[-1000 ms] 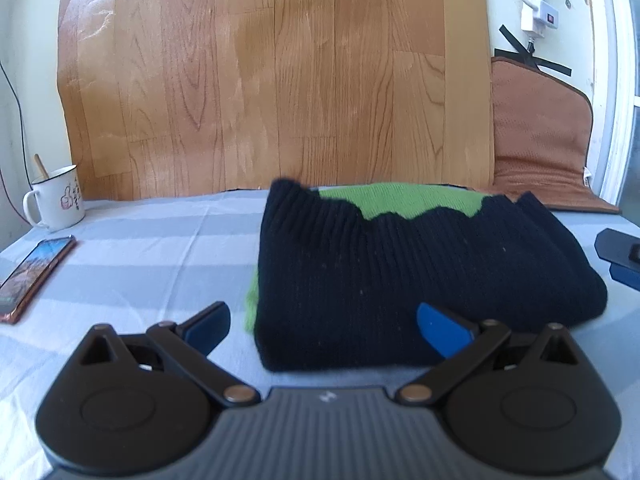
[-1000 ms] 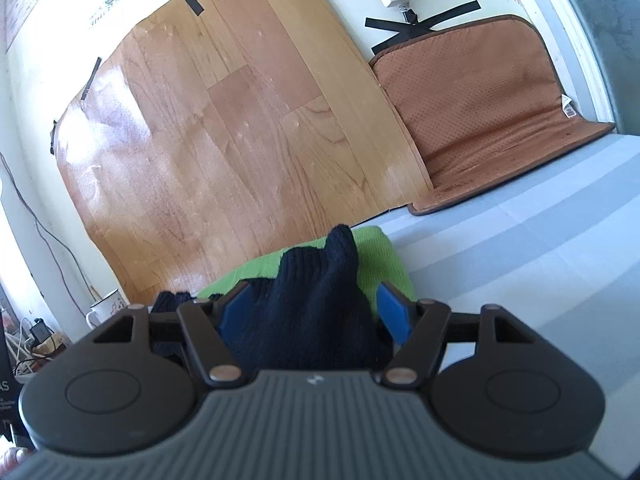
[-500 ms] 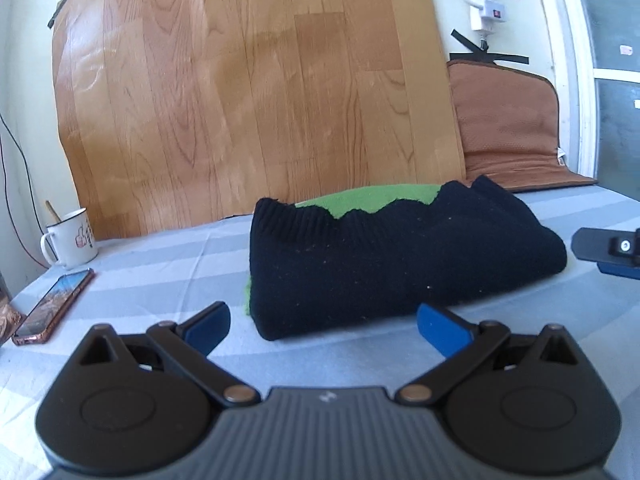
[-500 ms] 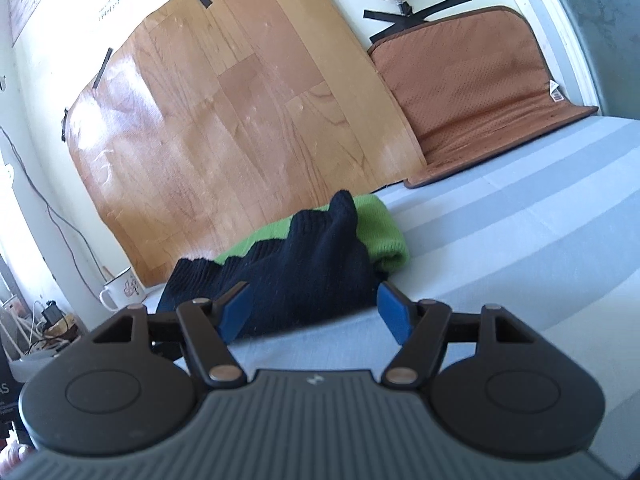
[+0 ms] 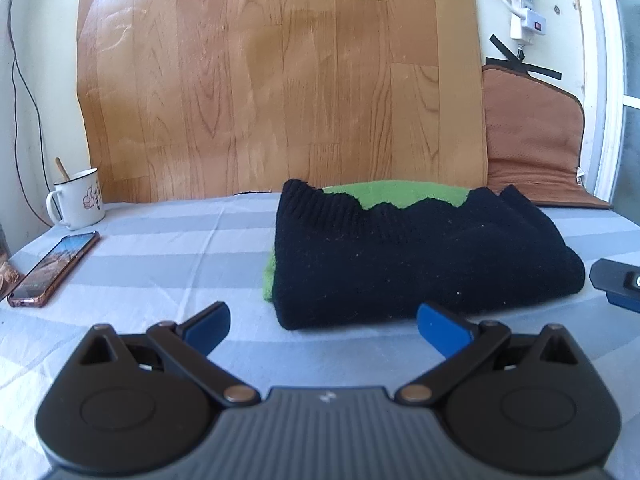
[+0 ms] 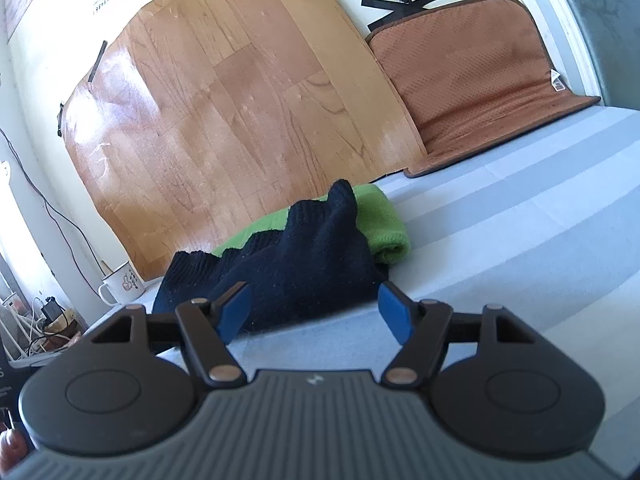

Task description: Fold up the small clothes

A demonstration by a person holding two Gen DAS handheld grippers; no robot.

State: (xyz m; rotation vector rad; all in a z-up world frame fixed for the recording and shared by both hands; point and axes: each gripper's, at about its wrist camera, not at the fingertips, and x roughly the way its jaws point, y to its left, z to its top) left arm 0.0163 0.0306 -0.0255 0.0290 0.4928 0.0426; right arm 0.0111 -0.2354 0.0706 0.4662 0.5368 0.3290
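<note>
A folded navy and green knitted sweater [image 5: 420, 252] lies on the striped sheet [image 5: 180, 248], navy layer on top with green showing behind. My left gripper [image 5: 324, 328] is open and empty, just short of the sweater's near edge. My right gripper [image 6: 316, 308] is open and empty, close to the sweater's [image 6: 304, 256] right end, apart from it. A tip of the right gripper shows at the right edge of the left wrist view [image 5: 620, 284].
A white enamel mug [image 5: 78, 198] and a phone [image 5: 56, 268] sit at the left. A wood-pattern sheet [image 5: 280, 80] is taped to the wall behind. A brown mat [image 6: 472, 76] leans at the back right. Clutter and cables [image 6: 44, 320] lie beyond the left edge.
My right gripper has let go of the sweater and drawn back from it. My left gripper has also pulled back a little. The sweater lies still, folded.
</note>
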